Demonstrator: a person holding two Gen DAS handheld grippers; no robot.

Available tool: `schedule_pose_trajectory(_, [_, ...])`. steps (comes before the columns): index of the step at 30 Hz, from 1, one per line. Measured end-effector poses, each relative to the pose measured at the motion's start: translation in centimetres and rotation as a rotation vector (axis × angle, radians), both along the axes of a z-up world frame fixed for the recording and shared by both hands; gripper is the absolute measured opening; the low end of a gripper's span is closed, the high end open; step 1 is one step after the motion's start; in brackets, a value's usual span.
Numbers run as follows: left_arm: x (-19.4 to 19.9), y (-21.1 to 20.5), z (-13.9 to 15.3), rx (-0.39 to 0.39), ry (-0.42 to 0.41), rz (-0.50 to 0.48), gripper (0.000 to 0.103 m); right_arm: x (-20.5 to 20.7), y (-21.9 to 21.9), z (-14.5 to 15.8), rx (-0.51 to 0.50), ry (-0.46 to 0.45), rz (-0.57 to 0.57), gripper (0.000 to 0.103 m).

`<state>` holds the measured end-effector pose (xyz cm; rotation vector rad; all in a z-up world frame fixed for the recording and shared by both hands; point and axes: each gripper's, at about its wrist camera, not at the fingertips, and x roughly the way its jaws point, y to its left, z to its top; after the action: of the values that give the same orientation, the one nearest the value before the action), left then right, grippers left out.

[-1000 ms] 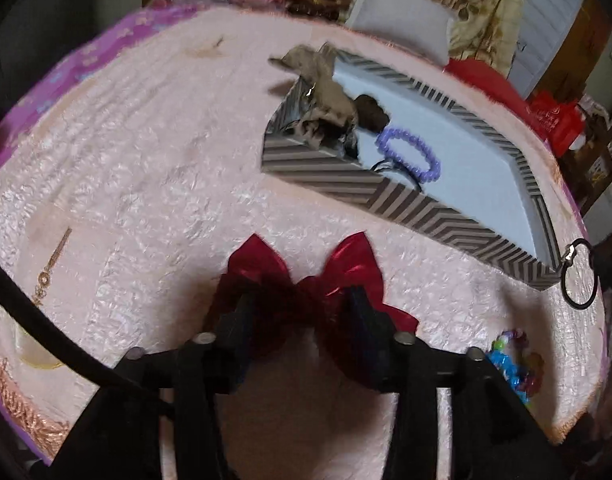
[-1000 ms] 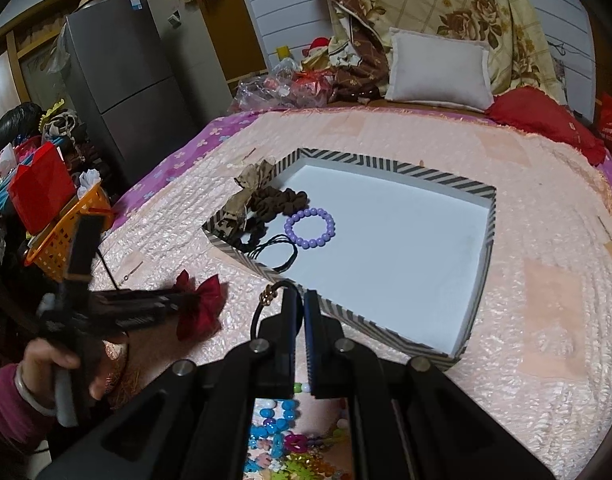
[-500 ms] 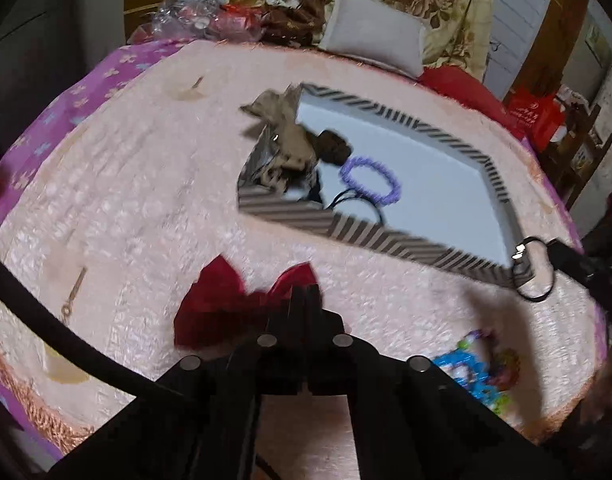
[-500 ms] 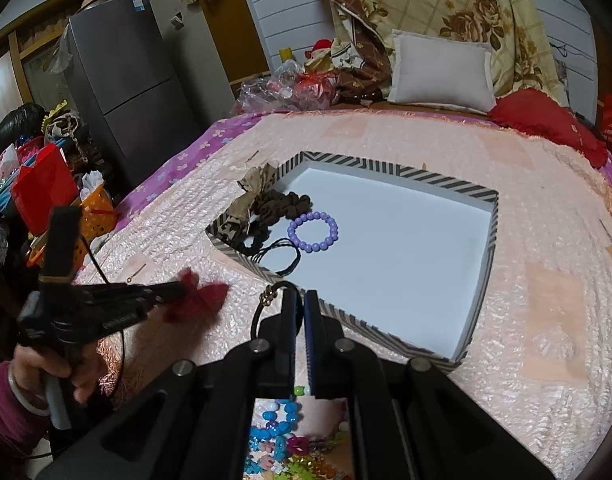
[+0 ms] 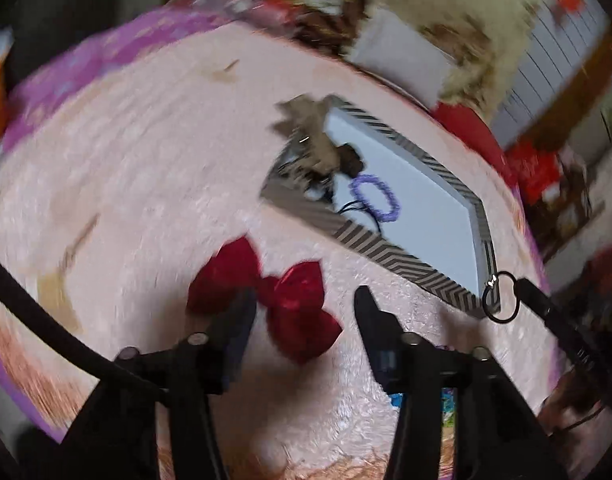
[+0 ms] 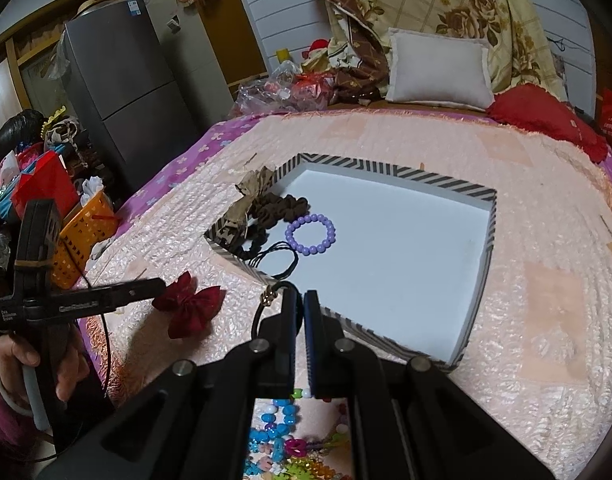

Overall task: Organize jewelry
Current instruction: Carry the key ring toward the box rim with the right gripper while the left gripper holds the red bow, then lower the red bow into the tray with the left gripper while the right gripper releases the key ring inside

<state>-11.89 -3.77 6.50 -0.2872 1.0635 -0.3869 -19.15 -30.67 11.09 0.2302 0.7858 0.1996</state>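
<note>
My left gripper (image 5: 304,306) is spread wide, red bow (image 5: 266,294) lying loose between its jaws. Right gripper (image 6: 300,308) is pinching the black hair tie (image 6: 268,306) just beside the striped tray (image 6: 434,178)

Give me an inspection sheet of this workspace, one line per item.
Surface: pink quilted cover on a bed.
Job's things: striped tray holds purple bead bracelet, brown scrunchie, black cord; red bow lies outside it.
Clutter: colourful beads near the front edge.
Grippers: left tool open over the bow; right tool shut on black hair ring.
Cables: black cable by the left tool.
Surroundings: pillow, fridge, orange basket.
</note>
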Motion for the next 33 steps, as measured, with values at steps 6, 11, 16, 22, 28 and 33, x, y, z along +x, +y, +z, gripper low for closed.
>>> schedule_pose_trajectory(6, [-0.8,1.3,-2.6,-0.096,0.131,0.187,0.065,0.2,0.2,0.0,0.007,-0.006,0.012,0.004])
schedule_pose_trajectory(11, [1.4,-1.0,-4.3,-0.071,0.186,0.234,0.065,0.2,-0.2,0.0,0.020,-0.009,0.007,0.004])
schedule_pose_trajectory(16, [3.5,-1.8,-4.8,-0.064,0.171,0.300,0.065,0.2,-0.5,0.0,0.020,-0.010,0.006,0.004])
schedule_pose_trajectory(22, [4.3,-1.9,-5.3,-0.092,0.200,0.183,0.024,0.6,-1.2,-0.4,0.052,-0.004,0.002,0.004])
schedule_pose_trajectory(28, [3.1,-2.0,-1.1,-0.084,0.088,0.090,0.024,1.1,-1.6,-0.4,0.062,0.001,-0.007,0.004])
schedule_pose_trajectory(33, [4.2,-3.5,1.7,-0.079,0.030,0.024,0.024,2.6,-2.1,0.0,0.061,0.008,-0.023,0.004])
